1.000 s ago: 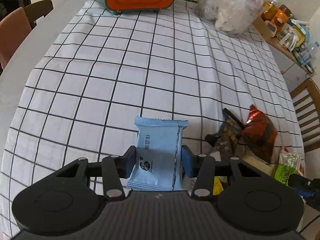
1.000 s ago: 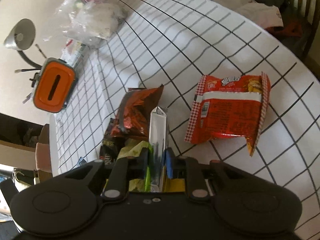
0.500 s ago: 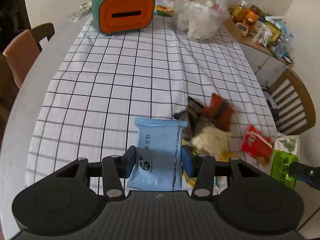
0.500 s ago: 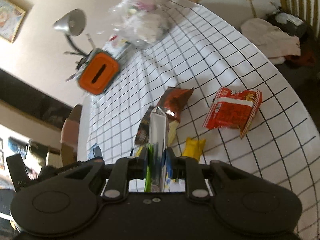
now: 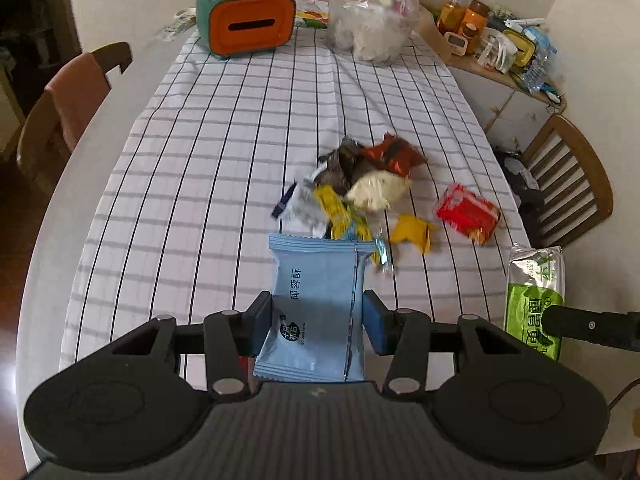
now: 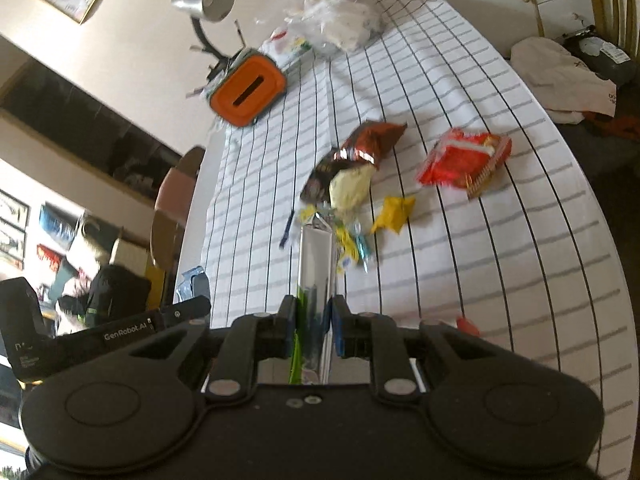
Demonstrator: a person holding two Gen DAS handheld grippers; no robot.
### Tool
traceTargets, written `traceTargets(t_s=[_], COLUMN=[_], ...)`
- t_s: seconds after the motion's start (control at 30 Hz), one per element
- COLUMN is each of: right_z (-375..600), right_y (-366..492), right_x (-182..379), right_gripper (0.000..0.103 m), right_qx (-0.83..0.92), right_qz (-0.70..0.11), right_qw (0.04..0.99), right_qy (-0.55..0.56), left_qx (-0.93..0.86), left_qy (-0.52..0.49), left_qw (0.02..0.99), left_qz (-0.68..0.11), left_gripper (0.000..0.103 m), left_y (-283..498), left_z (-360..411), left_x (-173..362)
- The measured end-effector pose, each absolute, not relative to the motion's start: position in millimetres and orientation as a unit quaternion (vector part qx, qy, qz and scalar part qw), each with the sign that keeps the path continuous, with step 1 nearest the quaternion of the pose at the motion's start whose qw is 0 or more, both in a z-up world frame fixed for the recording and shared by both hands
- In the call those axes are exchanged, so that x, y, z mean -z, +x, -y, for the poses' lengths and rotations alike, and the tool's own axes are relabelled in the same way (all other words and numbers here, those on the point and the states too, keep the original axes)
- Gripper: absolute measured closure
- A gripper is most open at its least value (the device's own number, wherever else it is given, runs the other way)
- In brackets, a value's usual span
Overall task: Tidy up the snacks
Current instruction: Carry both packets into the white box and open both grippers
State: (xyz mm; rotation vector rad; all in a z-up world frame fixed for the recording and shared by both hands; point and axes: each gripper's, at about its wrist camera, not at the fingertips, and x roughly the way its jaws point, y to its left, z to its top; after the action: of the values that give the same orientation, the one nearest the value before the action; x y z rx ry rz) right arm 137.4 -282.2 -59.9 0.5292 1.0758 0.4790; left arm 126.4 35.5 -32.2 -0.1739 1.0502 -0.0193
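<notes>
Left wrist view: the left gripper (image 5: 318, 316), jaws partly open, clamps a pale blue snack packet (image 5: 316, 304) by its two side edges, the packet's long axis running toward 12 o'clock above the checked tablecloth (image 5: 200, 160). The loose snack pile (image 5: 352, 196) lies just past the packet's top edge at 12 to 1 o'clock, a yellow packet (image 5: 412, 232) and a red packet (image 5: 468, 212) farther out at 2 o'clock. A green-and-silver packet (image 5: 536, 292) hangs at 3 o'clock, its lower end hidden behind a black gripper finger. The blue packet's bottom edge is cut off by the gripper body.

Right wrist view: the right gripper (image 6: 314, 328), jaws nearly shut, pinches that green-and-silver packet (image 6: 314, 272) edge-on, long axis toward 12 o'clock. The pile (image 6: 348, 172) sits at 12 o'clock beyond its tip, so this hand looks the nearer to it. Motion blur smears the small sweets; no sorting container is evident, and the orange box (image 6: 248, 92) at 11 o'clock is of unclear use.
</notes>
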Motion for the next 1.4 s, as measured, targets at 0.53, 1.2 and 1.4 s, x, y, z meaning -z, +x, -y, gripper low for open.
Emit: traceTargets(t_s=[0.53, 1.2, 1.4], right_z=[274.3, 236.4, 229.7], right_y=[79.0, 75.7, 74.4], right_x=[102.7, 146.9, 150.2], right_gripper=[0.085, 0.085, 0.085], right_qx=[-0.235, -0.22, -0.218], right_qz=[-0.545, -0.595, -0.604], right_qw=[0.783, 0.765, 0.761], right_qy=[0.184, 0.11, 0.097], left_qx=[0.014, 0.014, 0.015], left_qy=[-0.06, -0.015, -0.017], left_qw=[0.838, 0.777, 0.768], left_qz=[-0.542, -0.63, -0.64], left_gripper=[0.056, 0.056, 0.056], left_y=[55.8, 61.1, 62.1], left_z=[9.3, 36.3, 38.2], left_x=[73.4, 139.8, 144.2])
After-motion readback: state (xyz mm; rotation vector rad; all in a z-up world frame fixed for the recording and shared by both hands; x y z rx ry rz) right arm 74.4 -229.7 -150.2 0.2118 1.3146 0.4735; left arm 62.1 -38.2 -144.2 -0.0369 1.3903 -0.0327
